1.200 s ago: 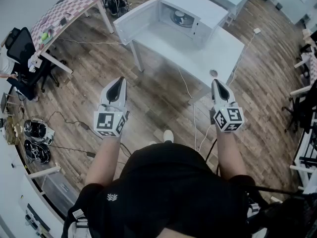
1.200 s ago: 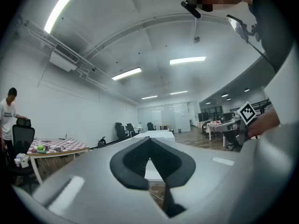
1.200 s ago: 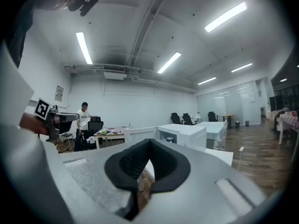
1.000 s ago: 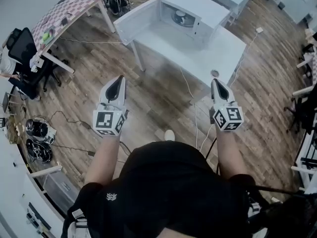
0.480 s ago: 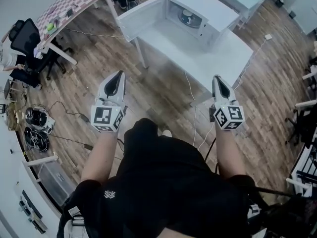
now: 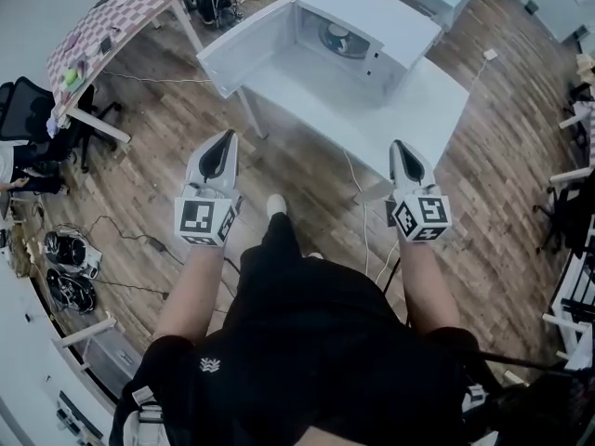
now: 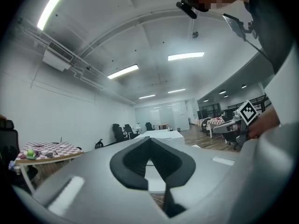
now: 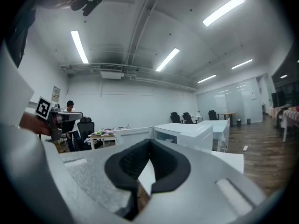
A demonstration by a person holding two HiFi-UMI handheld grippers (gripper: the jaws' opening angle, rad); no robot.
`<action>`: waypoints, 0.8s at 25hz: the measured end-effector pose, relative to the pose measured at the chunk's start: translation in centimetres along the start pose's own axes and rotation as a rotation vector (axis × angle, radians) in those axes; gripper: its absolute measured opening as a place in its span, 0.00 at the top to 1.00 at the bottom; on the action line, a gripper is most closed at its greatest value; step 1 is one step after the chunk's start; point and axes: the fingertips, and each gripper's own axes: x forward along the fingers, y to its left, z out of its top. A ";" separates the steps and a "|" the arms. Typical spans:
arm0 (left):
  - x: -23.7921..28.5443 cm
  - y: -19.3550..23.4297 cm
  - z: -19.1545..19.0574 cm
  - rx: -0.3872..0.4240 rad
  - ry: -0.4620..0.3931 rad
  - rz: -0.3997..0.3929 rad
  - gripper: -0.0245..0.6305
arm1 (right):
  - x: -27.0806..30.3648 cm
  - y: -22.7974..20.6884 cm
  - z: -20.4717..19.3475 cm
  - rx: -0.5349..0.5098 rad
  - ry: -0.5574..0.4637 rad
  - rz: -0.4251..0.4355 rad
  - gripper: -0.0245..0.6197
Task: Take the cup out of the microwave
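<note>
The cup (image 6: 337, 35) sits inside the microwave (image 6: 372, 26), deep in the open cavity and well apart from both grippers. The microwave stands on a white table (image 6: 418, 100), and its door (image 6: 244, 49) is swung wide to the left in the head view. The person stands short of the table on a wood floor (image 6: 167, 119), one shoe (image 6: 276, 204) showing between the two grippers. The left gripper (image 6: 221, 151) points level toward the table over bare floor. Its own view shows the jaws closed tip to tip, the dark pads (image 7: 135, 164) bowed apart behind the tips with nothing between them. The right gripper (image 6: 402, 156) is held beside the table's near corner in the head view. Its jaws are also closed and empty, the pads (image 8: 133, 164) meeting at the tip. Past them in that view the microwave (image 8: 187, 134) shows with its door open. A checkered table (image 6: 112, 26) stands far off to the left, near a black chair (image 6: 23, 105).
</note>
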 end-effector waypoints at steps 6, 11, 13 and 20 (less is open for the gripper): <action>7.0 4.2 -1.2 -0.006 -0.012 -0.064 0.96 | 6.4 -0.9 0.0 0.005 0.013 -0.058 0.96; 12.9 7.7 -1.8 -0.011 -0.009 -0.126 0.96 | 12.2 -1.8 0.6 0.010 0.027 -0.118 0.96; 15.1 8.8 -2.1 -0.012 -0.006 -0.156 0.96 | 14.4 -2.1 0.8 0.008 0.037 -0.142 0.96; 21.6 11.9 -3.1 -0.033 -0.009 -0.255 0.96 | 21.5 -2.7 1.3 -0.009 0.052 -0.225 0.96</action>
